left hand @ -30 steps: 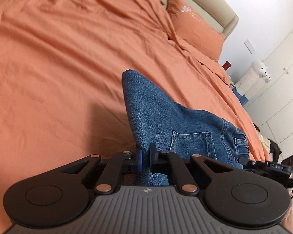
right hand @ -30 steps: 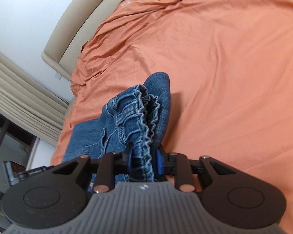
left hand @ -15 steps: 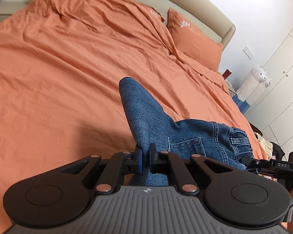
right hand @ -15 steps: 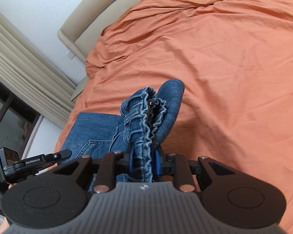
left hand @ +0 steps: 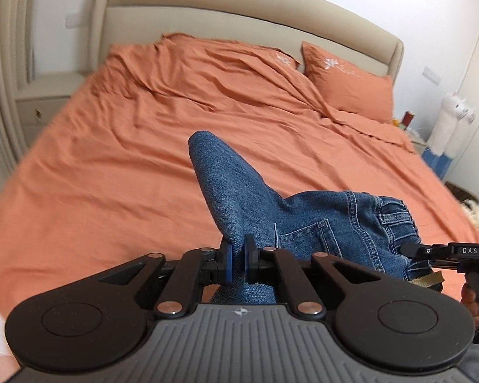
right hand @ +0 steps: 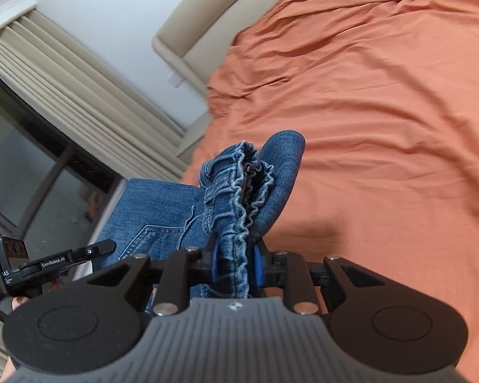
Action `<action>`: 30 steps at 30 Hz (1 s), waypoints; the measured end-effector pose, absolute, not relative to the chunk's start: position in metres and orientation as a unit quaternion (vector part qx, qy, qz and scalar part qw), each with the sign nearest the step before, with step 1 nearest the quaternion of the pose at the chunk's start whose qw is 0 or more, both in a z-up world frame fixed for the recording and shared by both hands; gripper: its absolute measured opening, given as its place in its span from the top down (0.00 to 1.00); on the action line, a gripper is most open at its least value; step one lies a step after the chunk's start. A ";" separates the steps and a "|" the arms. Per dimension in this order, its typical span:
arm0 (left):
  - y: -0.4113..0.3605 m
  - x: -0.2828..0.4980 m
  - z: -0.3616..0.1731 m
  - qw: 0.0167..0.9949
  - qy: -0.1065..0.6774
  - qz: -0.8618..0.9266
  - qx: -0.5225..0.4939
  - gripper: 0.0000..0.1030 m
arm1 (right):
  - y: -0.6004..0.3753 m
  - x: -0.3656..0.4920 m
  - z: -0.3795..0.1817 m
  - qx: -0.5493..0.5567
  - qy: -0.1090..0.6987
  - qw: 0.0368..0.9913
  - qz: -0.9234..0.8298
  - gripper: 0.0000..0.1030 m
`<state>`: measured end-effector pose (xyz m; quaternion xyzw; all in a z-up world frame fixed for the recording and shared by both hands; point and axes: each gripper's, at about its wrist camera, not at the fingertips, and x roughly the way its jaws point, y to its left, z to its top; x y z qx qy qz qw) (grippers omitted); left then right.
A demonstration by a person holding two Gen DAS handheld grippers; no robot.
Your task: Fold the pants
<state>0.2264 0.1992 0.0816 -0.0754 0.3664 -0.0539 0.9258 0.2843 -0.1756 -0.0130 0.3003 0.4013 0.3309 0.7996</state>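
- The left gripper [left hand: 236, 260] is pinched almost fully together on a thin fold of the blue pants [left hand: 239, 191]; its blue pads press the denim from both sides, at the leg side of the garment.
- The right gripper [right hand: 234, 266] stands a little way apart, clamped on the thick gathered waistband of the pants [right hand: 239, 191], the ruffled elastic edge bunched between its pads.
- The pants hang stretched between the two grippers, held above the bed [left hand: 111, 175]. A back pocket faces the left camera, and a rounded hump of denim rises just beyond each gripper.
- Whether any part of the pants touches the bed is hard to tell from these angles.
- Beyond the pants, the bed's orange cover lies wrinkled, with an orange pillow [left hand: 348, 89] at its far end against the beige headboard [left hand: 239, 16].
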 end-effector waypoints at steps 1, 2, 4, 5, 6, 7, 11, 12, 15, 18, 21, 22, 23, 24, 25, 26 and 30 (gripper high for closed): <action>0.204 0.227 0.083 0.926 0.369 -0.049 -0.069 0.94 | -0.167 0.285 -0.014 0.303 0.400 0.798 0.335 0.83; 0.208 0.229 0.082 0.925 0.371 -0.045 -0.066 0.94 | -0.158 0.286 -0.015 0.305 0.399 0.796 0.338 0.83; 0.217 0.232 0.071 0.923 0.376 -0.042 -0.064 0.94 | -0.145 0.290 -0.021 0.310 0.402 0.792 0.339 0.83; 0.220 0.236 0.064 0.922 0.380 -0.042 -0.065 0.94 | -0.139 0.292 -0.025 0.310 0.404 0.791 0.338 0.83; 0.226 0.239 0.056 0.920 0.384 -0.043 -0.067 0.94 | -0.133 0.294 -0.029 0.308 0.408 0.791 0.337 0.83; 0.232 0.243 0.047 0.918 0.388 -0.045 -0.070 0.94 | -0.130 0.296 -0.034 0.306 0.411 0.791 0.336 0.83; 0.251 0.258 0.012 0.909 0.404 -0.045 -0.093 0.94 | -0.118 0.307 -0.053 0.298 0.420 0.789 0.334 0.83; 0.258 0.260 0.006 0.907 0.407 -0.046 -0.099 0.94 | -0.116 0.309 -0.057 0.295 0.422 0.790 0.333 0.83; 0.268 0.272 -0.012 0.904 0.410 -0.046 -0.109 0.94 | -0.107 0.319 -0.067 0.279 0.426 0.795 0.331 0.83; 0.279 0.282 -0.032 0.900 0.416 -0.044 -0.124 0.94 | -0.099 0.330 -0.079 0.270 0.431 0.795 0.330 0.83; 0.287 0.288 -0.058 0.895 0.423 -0.043 -0.132 0.94 | -0.094 0.340 -0.099 0.266 0.448 0.791 0.322 0.83; 0.290 0.290 -0.068 0.893 0.428 -0.042 -0.136 0.94 | -0.092 0.342 -0.108 0.263 0.455 0.789 0.319 0.83; 0.292 0.291 -0.076 0.892 0.430 -0.038 -0.137 0.94 | -0.090 0.344 -0.116 0.260 0.464 0.786 0.315 0.83; 0.294 0.292 -0.084 0.892 0.429 -0.031 -0.136 0.94 | -0.088 0.345 -0.125 0.256 0.470 0.785 0.311 0.83; 0.298 0.293 -0.091 0.892 0.430 -0.025 -0.137 0.94 | -0.088 0.347 -0.132 0.252 0.474 0.787 0.305 0.83; 0.303 0.294 -0.098 0.891 0.431 -0.022 -0.139 0.94 | -0.090 0.348 -0.139 0.251 0.477 0.787 0.299 0.83; 0.317 0.300 -0.125 0.885 0.438 -0.022 -0.153 0.93 | -0.100 0.357 -0.169 0.263 0.499 0.776 0.283 0.83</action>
